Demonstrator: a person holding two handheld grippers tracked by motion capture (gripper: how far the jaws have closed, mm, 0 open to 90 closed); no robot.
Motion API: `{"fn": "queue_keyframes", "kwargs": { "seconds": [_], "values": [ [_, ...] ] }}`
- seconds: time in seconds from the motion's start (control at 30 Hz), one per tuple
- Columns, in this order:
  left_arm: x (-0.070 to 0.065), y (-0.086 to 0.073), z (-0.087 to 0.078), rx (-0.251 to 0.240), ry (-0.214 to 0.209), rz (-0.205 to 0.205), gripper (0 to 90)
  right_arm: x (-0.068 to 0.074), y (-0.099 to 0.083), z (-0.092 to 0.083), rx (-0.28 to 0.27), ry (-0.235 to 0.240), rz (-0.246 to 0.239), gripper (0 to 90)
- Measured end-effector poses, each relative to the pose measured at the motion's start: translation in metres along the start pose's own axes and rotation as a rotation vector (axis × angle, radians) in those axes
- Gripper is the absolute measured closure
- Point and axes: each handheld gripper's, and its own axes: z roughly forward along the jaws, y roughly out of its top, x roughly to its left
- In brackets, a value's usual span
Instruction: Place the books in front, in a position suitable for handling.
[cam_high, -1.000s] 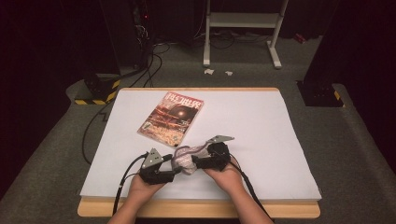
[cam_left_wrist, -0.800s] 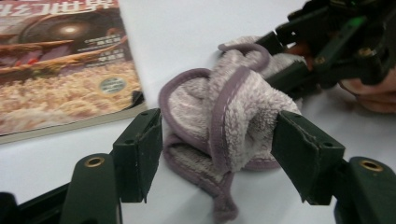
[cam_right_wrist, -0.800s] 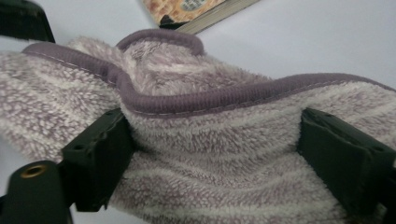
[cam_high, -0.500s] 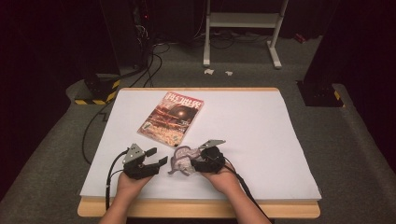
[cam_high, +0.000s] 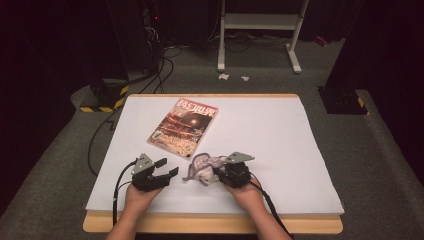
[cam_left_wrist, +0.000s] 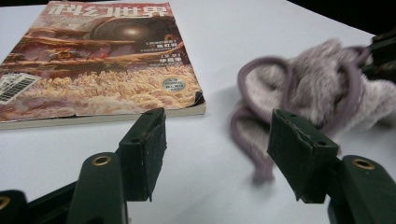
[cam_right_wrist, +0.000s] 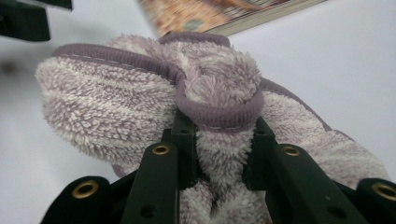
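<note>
Magazine (cam_high: 183, 127) lies just beyond gripped cloth (cam_high: 201, 168).

Off to the side — a magazine and its surroundings
A magazine (cam_high: 183, 127) lies flat on the white table (cam_high: 280, 130); behind it, a white metal stand (cam_high: 260, 22) and black cables (cam_high: 150, 70).
</note>
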Motion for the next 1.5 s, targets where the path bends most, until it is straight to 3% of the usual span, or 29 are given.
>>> {"fn": "queue_keyframes", "kwargs": {
  "seconds": [0.03,0.1,0.13,0.27,0.57,1.03,1.5],
  "values": [
    [0.0,0.0,0.0,0.0,0.001,0.0,37.4,-0.009,-0.003,-0.012,-0.032,-0.021,0.022,71.9],
    [0.0,0.0,0.0,0.0,0.004,0.0,37.5,-0.013,-0.004,-0.017,-0.046,-0.031,0.029,71.9],
    [0.0,0.0,0.0,-0.001,0.007,0.0,37.7,-0.023,-0.006,-0.031,-0.077,-0.05,0.054,71.9],
    [-0.001,0.0,0.0,-0.004,0.005,0.0,38.3,-0.04,-0.008,-0.053,-0.128,-0.084,0.088,71.9],
    [-0.001,-0.001,0.002,0.006,0.019,0.022,38.7,-0.065,-0.01,-0.089,-0.205,-0.161,0.126,71.8],
    [-0.001,-0.001,0.003,0.013,0.03,0.037,39.2,-0.093,-0.018,-0.122,-0.265,-0.254,0.192,71.5],
    [-0.001,-0.002,0.005,0.026,0.035,0.047,39.3,-0.102,-0.02,-0.133,-0.284,-0.285,0.214,71.3]
  ]
}}
